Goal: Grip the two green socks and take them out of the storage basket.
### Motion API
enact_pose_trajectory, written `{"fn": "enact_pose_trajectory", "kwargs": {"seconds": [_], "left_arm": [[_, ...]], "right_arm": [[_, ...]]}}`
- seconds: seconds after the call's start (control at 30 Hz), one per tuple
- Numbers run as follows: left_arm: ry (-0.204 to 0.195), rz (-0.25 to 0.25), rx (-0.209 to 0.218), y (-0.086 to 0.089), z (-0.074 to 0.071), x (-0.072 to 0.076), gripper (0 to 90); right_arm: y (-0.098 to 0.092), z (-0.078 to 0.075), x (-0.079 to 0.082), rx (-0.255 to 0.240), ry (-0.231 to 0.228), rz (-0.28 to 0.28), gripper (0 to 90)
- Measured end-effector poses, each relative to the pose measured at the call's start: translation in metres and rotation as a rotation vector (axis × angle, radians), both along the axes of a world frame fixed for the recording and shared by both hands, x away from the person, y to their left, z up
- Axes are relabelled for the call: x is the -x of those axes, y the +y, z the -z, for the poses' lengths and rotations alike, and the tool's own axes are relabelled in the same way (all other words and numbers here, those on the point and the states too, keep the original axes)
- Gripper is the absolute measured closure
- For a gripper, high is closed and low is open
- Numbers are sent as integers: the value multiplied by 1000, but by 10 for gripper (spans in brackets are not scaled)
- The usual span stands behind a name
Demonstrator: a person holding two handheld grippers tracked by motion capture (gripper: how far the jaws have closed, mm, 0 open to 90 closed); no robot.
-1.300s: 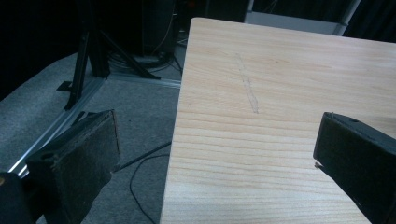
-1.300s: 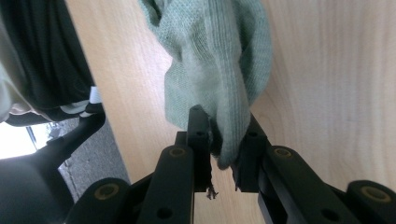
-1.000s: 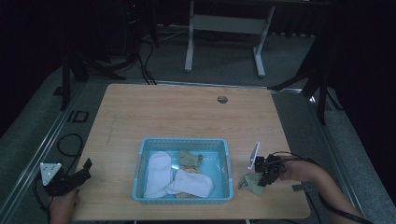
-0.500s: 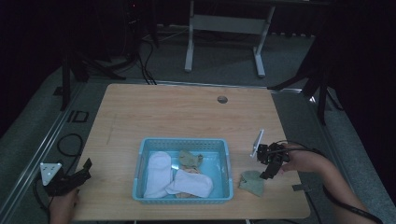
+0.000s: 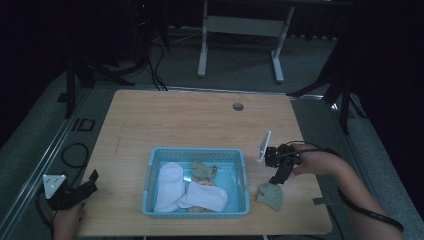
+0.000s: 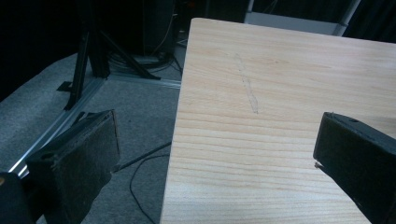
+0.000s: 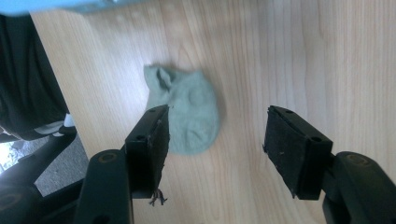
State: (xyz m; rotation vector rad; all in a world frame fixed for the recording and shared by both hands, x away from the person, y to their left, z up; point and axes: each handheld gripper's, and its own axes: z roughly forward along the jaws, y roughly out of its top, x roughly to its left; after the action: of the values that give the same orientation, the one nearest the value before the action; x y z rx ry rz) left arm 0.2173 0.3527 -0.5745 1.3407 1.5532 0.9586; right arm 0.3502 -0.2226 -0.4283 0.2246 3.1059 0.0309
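A small green sock [image 5: 270,195] [image 7: 187,108] lies flat on the wooden table [image 5: 190,125] just right of a blue basket [image 5: 151,170]. My right gripper [image 5: 278,178] [image 7: 215,135] hovers above the sock, jaws open and pointing down, with nothing between them. In the basket lie two white socks [image 5: 168,184] and another green sock [image 5: 202,171]. My left gripper [image 5: 90,181] [image 6: 215,154] is open and empty at the table's left front corner, its jaws straddling the table's edge.
The table has a round cable hole [image 5: 238,106] near its far edge. Cables [image 5: 75,152] lie on the grey floor to the left. A metal stand [image 5: 240,30] rises behind the table. Black tripod legs [image 6: 93,51] stand off the left side.
My right gripper has let go of the green sock, which now lies on the table, and has lifted up and away from it. The left gripper has not moved.
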Motion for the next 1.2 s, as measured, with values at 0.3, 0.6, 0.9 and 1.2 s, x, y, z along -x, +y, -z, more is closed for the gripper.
{"fn": "enact_pose_trajectory", "kwargs": {"seconds": [0.3,0.6,0.9,1.2], "left_arm": [[-2,3,2,0,0,0,7],[0,4,0,0,0,0,7],[-3,7,3,0,0,0,7],[-6,11,2,0,0,1,7]], "right_arm": [[45,-9,0,7,-1,-83,419],[78,-5,-1,7,8,-143,427],[113,4,2,17,21,-211,442],[138,8,-2,14,25,-242,447]]}}
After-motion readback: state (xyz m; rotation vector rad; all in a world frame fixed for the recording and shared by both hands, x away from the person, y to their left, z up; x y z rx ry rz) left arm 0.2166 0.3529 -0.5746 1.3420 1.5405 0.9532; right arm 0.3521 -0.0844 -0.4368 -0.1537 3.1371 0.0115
